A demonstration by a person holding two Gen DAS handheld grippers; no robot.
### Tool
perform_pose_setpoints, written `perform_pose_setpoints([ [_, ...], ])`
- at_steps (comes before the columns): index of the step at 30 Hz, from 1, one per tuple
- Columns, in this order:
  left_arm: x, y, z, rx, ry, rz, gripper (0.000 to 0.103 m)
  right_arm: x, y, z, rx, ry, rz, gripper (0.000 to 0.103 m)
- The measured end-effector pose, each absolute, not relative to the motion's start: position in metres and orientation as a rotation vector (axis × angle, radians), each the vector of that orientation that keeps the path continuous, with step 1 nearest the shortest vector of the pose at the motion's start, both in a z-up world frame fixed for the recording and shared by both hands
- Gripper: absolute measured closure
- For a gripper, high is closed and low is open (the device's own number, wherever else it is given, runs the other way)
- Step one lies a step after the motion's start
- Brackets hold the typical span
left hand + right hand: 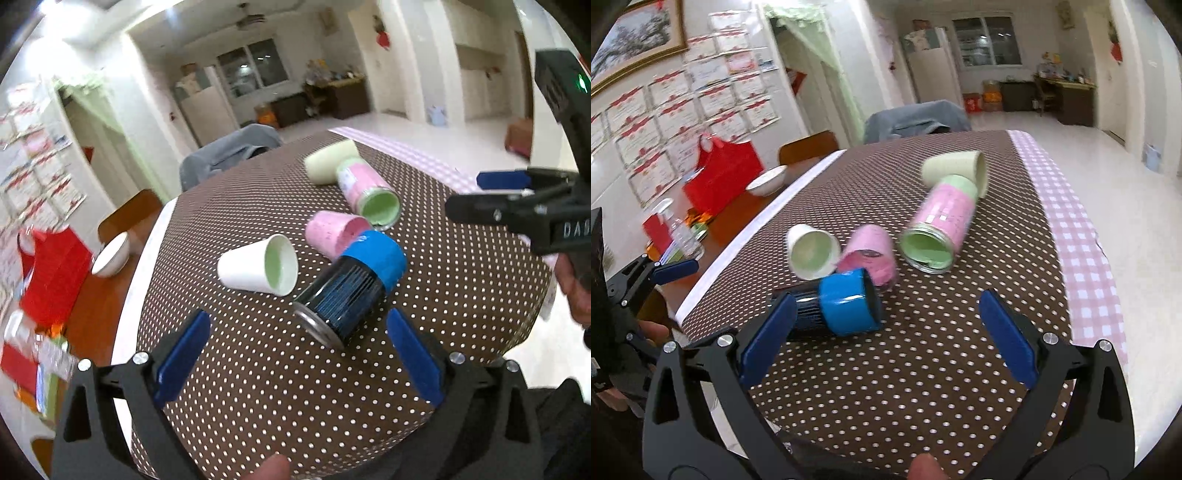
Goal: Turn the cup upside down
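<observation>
Left wrist view: five cups lie tipped on the dotted table [258, 369]. The blue-banded cup [351, 288] lies nearest, toward the near edge, touching the pink cup [332, 230]; the white cup [258, 267] lies just beside it. Behind, a pink-and-green tumbler [369, 192] has its base tucked inside a pale cup [330, 162]. Motion blurs the room. The left tool [295, 354] is spread wide, empty; the right tool [886, 332] likewise, its left pad covering the cup's dark end.

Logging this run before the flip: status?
Left gripper, right gripper open, empty. Five cups on their sides; blue-black cup nearest. Pink cup touches it.
</observation>
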State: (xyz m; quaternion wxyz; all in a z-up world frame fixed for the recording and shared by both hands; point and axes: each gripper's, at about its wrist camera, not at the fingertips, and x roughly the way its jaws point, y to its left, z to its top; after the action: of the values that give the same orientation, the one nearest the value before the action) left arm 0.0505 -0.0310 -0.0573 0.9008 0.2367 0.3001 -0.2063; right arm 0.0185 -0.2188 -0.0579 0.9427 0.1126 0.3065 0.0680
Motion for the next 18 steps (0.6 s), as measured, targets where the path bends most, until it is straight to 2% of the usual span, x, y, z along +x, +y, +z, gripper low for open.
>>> perform_pose_setpoints([
  [10, 0.043, -0.008, -0.039, 0.337, 0.574, -0.325, 0.008, 0.013, -0.192, -0.040, 0.137, 0.530, 0.207, 0.006],
  [18, 0.034, 0.013, -0.029, 0.240, 0.540, -0.277, 0.008, 0.012, -0.165, -0.036, -0.042, 0.503, 0.240, 0.006],
])
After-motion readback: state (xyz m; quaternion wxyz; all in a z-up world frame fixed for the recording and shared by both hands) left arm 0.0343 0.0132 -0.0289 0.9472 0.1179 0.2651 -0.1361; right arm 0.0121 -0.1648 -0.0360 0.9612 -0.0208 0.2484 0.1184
